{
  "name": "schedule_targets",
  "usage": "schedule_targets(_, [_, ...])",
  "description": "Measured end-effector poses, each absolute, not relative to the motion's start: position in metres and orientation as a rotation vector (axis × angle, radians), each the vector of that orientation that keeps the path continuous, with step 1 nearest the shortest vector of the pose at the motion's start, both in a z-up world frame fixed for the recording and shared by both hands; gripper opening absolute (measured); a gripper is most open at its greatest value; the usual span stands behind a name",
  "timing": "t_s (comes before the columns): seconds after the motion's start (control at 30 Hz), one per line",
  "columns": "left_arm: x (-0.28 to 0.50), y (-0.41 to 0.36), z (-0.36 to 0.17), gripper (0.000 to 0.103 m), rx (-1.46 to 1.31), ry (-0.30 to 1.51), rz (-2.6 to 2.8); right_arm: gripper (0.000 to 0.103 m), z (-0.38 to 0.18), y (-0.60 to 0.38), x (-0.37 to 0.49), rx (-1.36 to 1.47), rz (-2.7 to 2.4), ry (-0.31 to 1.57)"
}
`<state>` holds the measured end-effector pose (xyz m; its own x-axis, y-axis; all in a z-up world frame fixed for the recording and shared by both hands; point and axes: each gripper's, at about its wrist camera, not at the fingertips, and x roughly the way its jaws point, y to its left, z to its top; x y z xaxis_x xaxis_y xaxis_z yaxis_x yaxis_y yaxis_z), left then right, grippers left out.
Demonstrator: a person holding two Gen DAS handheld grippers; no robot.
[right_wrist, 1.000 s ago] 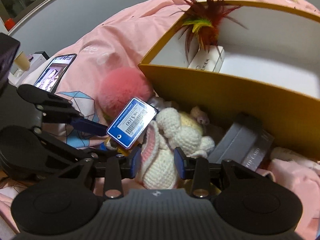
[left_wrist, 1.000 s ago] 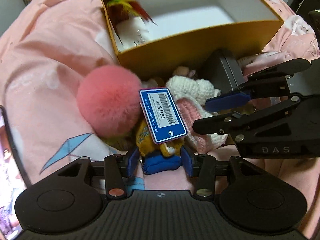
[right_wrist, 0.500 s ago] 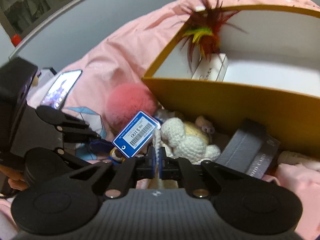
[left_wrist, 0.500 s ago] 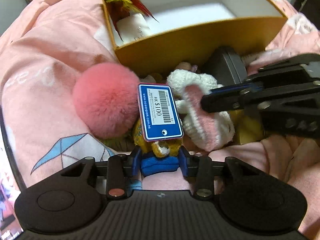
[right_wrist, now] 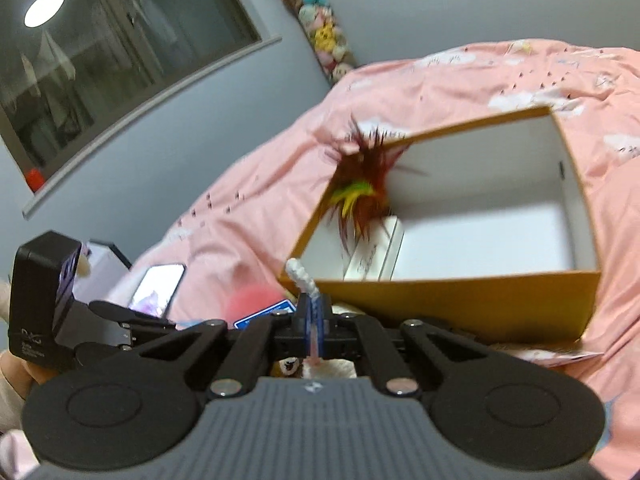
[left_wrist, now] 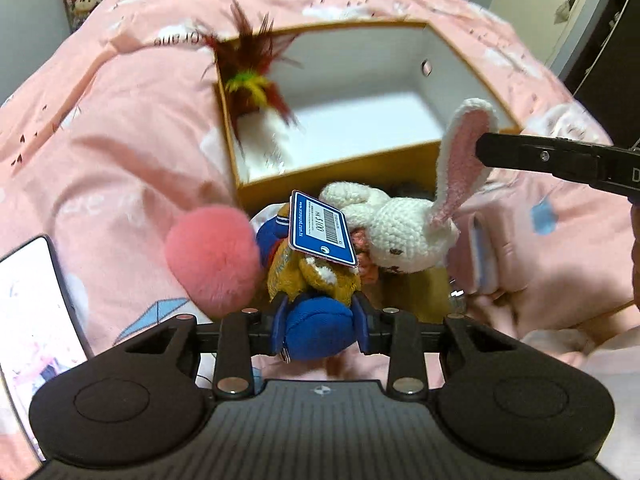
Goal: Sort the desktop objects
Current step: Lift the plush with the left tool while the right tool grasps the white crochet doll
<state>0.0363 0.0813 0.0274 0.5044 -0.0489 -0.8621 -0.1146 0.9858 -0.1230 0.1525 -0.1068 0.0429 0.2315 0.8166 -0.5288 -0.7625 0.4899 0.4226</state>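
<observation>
Left wrist view: the left tool (left_wrist: 318, 322) is clenched on the blue foot of a plush toy (left_wrist: 310, 276) whose price tag (left_wrist: 322, 230) stands up. The hold is low, probably to lift the toy clear of the heap on the pink bed (left_wrist: 132, 152). Beside it the crochet rabbit (left_wrist: 404, 236) hangs by one ear from the right tool (left_wrist: 486, 148), just in front of the yellow box (left_wrist: 332, 174). A pink pompom (left_wrist: 212, 256) lies against the plush.

Right wrist view: the right tool (right_wrist: 312, 320) is pinched flat on the rabbit's ear (right_wrist: 302, 278), the body dangling below, seemingly bound for the open box (right_wrist: 440, 300), where a feather toy (right_wrist: 360, 188) already leans in a corner.
</observation>
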Motion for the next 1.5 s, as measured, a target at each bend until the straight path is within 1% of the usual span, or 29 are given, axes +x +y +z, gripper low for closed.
schedule_targets(0.2, [0.034, 0.079, 0.061, 0.038, -0.202, 0.969, -0.033, 0.003, 0.072, -0.138, 0.153, 0.146, 1.043, 0.701])
schedule_targets(0.3, [0.035, 0.074, 0.067, 0.038, -0.230, 0.966, -0.091, 0.003, 0.079, -0.154, 0.157, 0.136, 0.952, 0.666])
schedule_targets(0.47, [0.041, 0.057, 0.043, 0.038, -0.235, 0.974, -0.116, 0.003, 0.070, -0.172, 0.171, 0.127, 0.796, 0.693])
schedule_targets(0.67, [0.048, 0.072, 0.001, 0.039, -0.410, 1.106, -0.137, 0.005, 0.053, -0.171, 0.171, 0.022, 0.702, 0.720])
schedule_targets(0.77, [0.048, 0.078, -0.007, 0.039, -0.444, 1.117, -0.125, 0.008, 0.048, -0.168, 0.171, -0.038, 0.720, 0.750])
schedule_targets(0.9, [0.046, 0.086, -0.011, 0.040, -0.473, 1.126, -0.100, 0.009, 0.041, -0.160, 0.165, -0.128, 0.759, 0.798])
schedule_targets(1.07, [0.043, 0.090, -0.003, 0.040, -0.393, 1.111, -0.030, 0.010, 0.039, -0.151, 0.143, -0.192, 0.880, 0.808])
schedule_targets(1.1, [0.043, 0.089, 0.000, 0.042, -0.359, 1.109, -0.019, 0.013, 0.040, -0.146, 0.138, -0.212, 0.893, 0.797])
schedule_targets(1.13, [0.043, 0.087, 0.002, 0.047, -0.328, 1.114, -0.013, 0.018, 0.042, -0.143, 0.135, -0.229, 0.902, 0.786])
schedule_targets(1.2, [0.044, 0.082, 0.004, 0.051, -0.273, 1.112, -0.006, 0.022, 0.045, -0.137, 0.130, -0.252, 0.920, 0.774])
schedule_targets(1.23, [0.044, 0.080, 0.005, 0.054, -0.249, 1.107, -0.002, 0.022, 0.045, -0.134, 0.127, -0.256, 0.932, 0.774])
schedule_targets(1.4, [0.041, 0.068, 0.012, 0.054, -0.167, 1.064, 0.019, 0.022, 0.042, -0.115, 0.113, -0.288, 1.008, 0.796])
schedule_targets(1.5, [0.039, 0.057, 0.020, 0.054, -0.118, 1.015, 0.028, 0.030, 0.034, -0.101, 0.099, -0.361, 1.066, 0.817])
